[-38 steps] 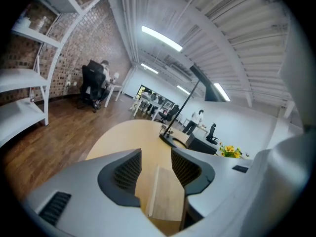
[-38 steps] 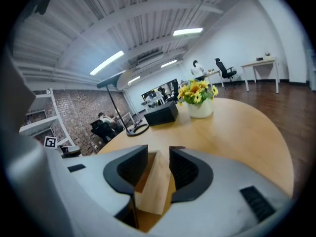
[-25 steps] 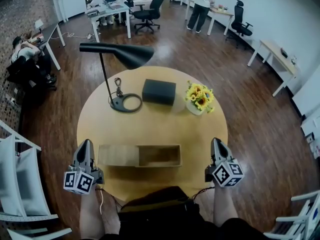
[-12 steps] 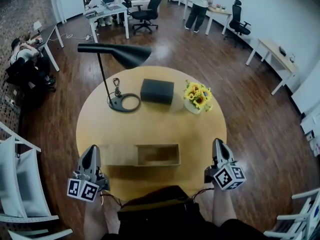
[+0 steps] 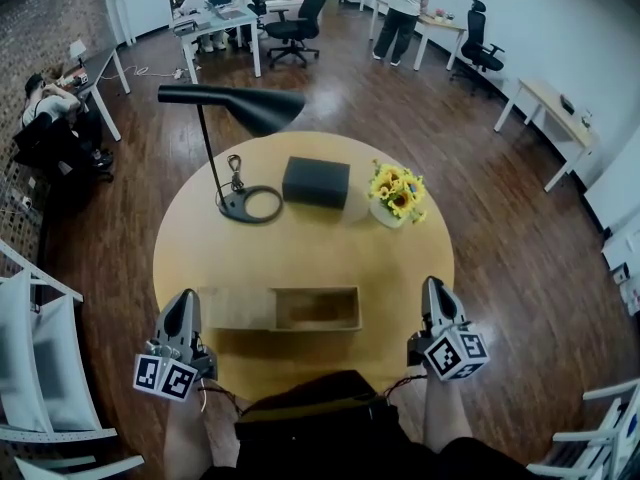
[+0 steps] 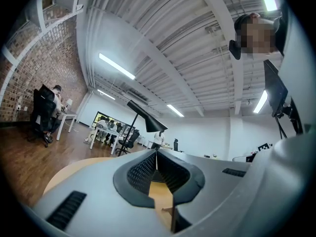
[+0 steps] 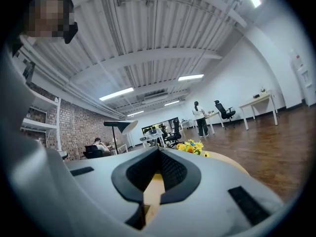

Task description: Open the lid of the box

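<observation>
Grippers nearest: left gripper [image 5: 181, 298] and right gripper [image 5: 433, 287] hang at the table's [image 5: 300, 253] near edge, both pinched together on nothing. Between them lies the box [image 5: 318, 311], its lid [image 5: 236, 309] off to the left and the inside showing. Beyond stand a lamp [image 5: 240, 106], black case [image 5: 317, 182] and flowers [image 5: 397, 193].

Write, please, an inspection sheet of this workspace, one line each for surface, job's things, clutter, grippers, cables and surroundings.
Surface: round light wooden table, bare between the things.
Job's things: long light wooden box near the front edge; its flat lid covers the left part, the right part lies open.
Clutter: black desk lamp, black rectangular box, pale pot of yellow flowers, all on the far half.
Grippers: left gripper and right gripper both shut and empty, one near each end of the wooden box.
Cables: lamp cord hanging by the lamp's base.
Surroundings: dark wooden floor, white chair, office desks with people.
</observation>
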`<state>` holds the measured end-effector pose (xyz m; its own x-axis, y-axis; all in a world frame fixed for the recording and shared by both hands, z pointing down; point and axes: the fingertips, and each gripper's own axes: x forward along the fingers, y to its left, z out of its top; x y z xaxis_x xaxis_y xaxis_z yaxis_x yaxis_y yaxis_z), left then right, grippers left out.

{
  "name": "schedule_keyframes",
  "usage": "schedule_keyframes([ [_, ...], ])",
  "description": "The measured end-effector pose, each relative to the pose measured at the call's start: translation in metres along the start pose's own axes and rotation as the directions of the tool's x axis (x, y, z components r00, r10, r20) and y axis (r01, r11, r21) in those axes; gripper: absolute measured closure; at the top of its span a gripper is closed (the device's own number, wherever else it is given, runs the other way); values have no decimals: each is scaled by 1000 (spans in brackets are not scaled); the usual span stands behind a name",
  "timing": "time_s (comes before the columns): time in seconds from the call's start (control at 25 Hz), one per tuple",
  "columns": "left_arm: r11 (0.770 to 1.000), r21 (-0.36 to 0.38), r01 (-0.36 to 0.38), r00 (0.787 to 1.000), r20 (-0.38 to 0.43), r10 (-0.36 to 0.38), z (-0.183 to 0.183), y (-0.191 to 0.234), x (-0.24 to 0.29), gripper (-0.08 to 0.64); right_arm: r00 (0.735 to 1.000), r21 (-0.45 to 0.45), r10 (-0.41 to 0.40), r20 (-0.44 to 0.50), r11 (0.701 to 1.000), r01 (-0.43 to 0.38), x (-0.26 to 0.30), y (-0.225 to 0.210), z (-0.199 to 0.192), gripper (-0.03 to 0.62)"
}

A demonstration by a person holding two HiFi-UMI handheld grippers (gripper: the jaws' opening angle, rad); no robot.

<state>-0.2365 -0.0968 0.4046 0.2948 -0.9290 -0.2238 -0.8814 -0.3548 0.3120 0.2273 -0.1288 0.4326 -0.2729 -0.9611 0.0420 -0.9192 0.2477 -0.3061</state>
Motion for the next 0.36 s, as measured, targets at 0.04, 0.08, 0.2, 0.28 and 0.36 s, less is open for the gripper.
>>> schedule_keyframes([
  [0.04, 1000, 0, 0, 1000, -1, 0, 0, 0, 0, 555, 1000, 0, 0, -1, 1000, 0, 0, 0, 0, 592],
  [0.08, 1000, -1, 1, 1000, -1, -1, -1, 0, 0, 555, 1000, -1, 1, -2, 1000, -1, 0, 0, -1, 592],
  [0.2, 1000, -6, 1, 1000, -1, -1, -2, 0, 1, 555, 1000, -2, 2, -5, 1000, -2, -1, -1, -2, 592],
  [0.28, 1000, -7, -1, 1000, -4, 1, -3, 1, 2, 555, 1000, -5, 1, -8, 1000, -1, -1, -1, -2, 592],
  [0.36, 1000, -8, -3, 1000, -9, 2, -4, 2, 2, 555, 1000, -6, 0, -12, 1000, -1, -2, -2, -4, 592],
])
